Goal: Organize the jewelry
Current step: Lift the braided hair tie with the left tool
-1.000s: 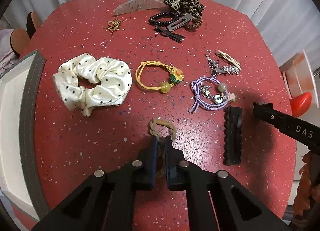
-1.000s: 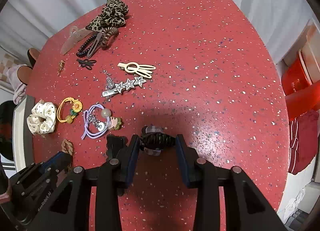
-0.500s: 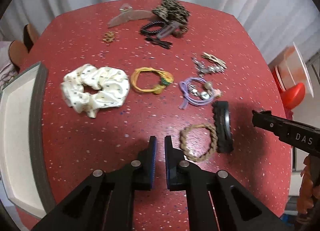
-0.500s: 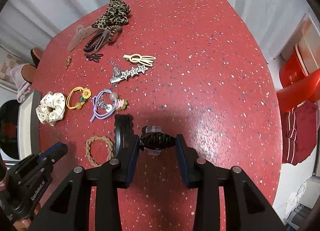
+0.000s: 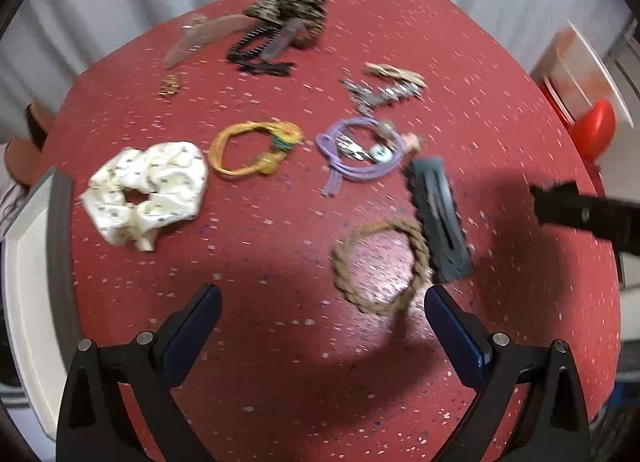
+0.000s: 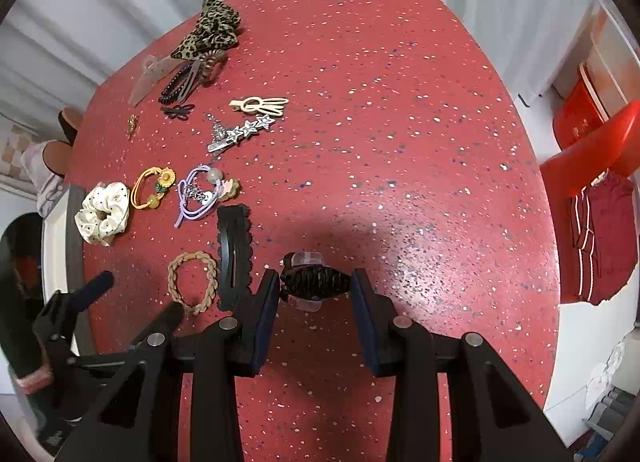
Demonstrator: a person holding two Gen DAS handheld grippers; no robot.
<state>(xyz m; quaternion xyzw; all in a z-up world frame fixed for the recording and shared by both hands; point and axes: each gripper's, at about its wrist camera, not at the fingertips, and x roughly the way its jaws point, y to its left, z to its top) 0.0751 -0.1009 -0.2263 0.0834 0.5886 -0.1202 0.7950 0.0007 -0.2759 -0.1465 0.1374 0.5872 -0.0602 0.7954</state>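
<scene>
My left gripper (image 5: 320,294) is opening, its jaws spread wide with nothing between them. The tan braided hair tie (image 5: 378,266) lies flat on the red speckled table (image 5: 280,362), just ahead of the right finger and against a flat black scalloped clip (image 5: 438,218). My right gripper (image 6: 315,278) is shut on a dark claw clip (image 6: 316,282) held above the table. In the right wrist view the braided tie (image 6: 194,282) and the black clip (image 6: 234,254) lie to its left, with the left gripper (image 6: 134,298) lower left.
A white dotted scrunchie (image 5: 148,190), a yellow tie (image 5: 256,152) and a purple tie (image 5: 360,150) lie in a row. Star clip (image 6: 240,132), cream clip (image 6: 260,105) and leopard scrunchie (image 6: 212,32) lie farther back. A grey-rimmed white tray (image 5: 56,242) borders the left; a red chair (image 6: 592,158) stands right.
The left gripper let go of the braided tie, which now lies flat beside the black clip. Its jaws went from shut to wide apart. The right gripper drifted with the claw clip.
</scene>
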